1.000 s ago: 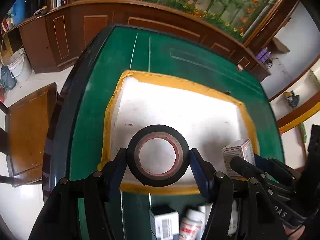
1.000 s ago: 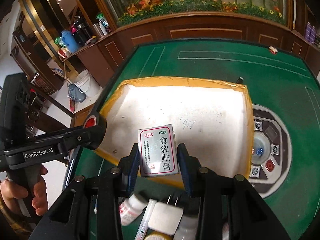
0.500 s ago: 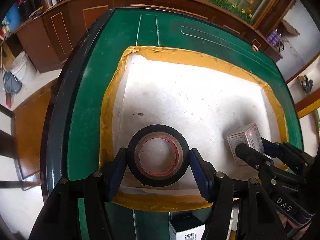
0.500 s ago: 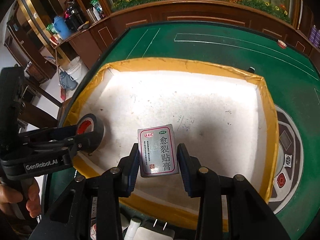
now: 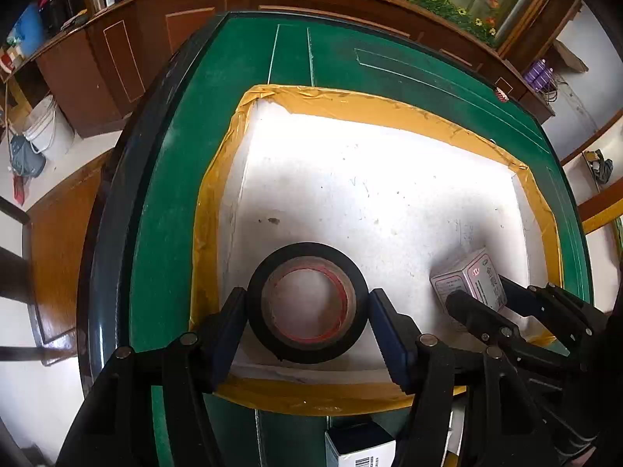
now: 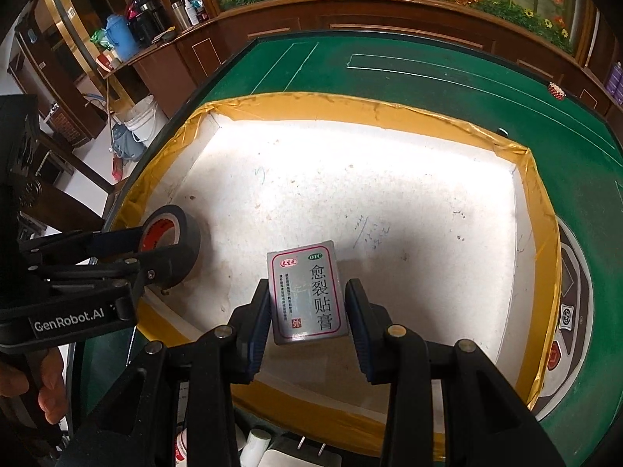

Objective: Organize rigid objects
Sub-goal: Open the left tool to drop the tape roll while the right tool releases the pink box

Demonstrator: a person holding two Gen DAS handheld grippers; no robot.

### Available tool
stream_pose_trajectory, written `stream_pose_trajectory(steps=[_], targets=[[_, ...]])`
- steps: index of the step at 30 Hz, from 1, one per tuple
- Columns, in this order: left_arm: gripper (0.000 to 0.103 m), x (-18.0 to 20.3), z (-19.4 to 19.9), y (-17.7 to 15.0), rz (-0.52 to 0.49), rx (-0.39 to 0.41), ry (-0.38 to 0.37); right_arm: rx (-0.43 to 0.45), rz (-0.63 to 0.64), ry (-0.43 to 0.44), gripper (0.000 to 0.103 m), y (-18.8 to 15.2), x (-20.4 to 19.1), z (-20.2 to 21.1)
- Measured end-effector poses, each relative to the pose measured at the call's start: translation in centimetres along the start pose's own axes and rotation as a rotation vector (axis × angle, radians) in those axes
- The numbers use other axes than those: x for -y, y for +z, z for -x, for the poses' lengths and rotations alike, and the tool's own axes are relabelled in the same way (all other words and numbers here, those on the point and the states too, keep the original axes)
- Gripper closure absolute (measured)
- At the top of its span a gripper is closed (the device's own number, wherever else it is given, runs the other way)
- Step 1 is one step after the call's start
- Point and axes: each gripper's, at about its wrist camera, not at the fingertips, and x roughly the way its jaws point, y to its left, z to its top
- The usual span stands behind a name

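My left gripper (image 5: 307,311) is shut on a black tape roll (image 5: 264,311) with a red core, held low over the near left part of a white foam box with yellow taped rim (image 5: 350,101). In the right wrist view the tape roll (image 6: 183,245) sits at the box's left side in the left gripper (image 6: 155,249). My right gripper (image 6: 307,303) is shut on a silver medicine box (image 6: 307,292) with Chinese print, over the box's near middle. The medicine box (image 5: 467,280) and right gripper (image 5: 483,295) also show at right in the left wrist view.
The foam box (image 6: 537,233) sits on a green mahjong table (image 6: 428,74). Small bottles and a plug (image 6: 280,451) and a dark carton (image 5: 358,443) lie near the table's front edge. A wooden chair (image 5: 58,257) stands left; wooden cabinets (image 5: 128,50) run behind.
Both grippers have moved forward and down over the foam box with their objects still held. The loose items at the table's front have slid toward the bottom of both views.
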Motion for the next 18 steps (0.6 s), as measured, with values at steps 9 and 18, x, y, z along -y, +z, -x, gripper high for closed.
stream_pose_trajectory(steps=[9,18], targets=[[0.028,-0.3,1.2,-0.2,0.057,0.018,-0.038,0.026,-0.023,-0.019,0.044,0.0,0.6,1.2],[0.024,0.1,5.4,-2.0,0.060,0.078,-0.049,0.081,-0.053,-0.049,0.030,-0.8,1.3,4.7]])
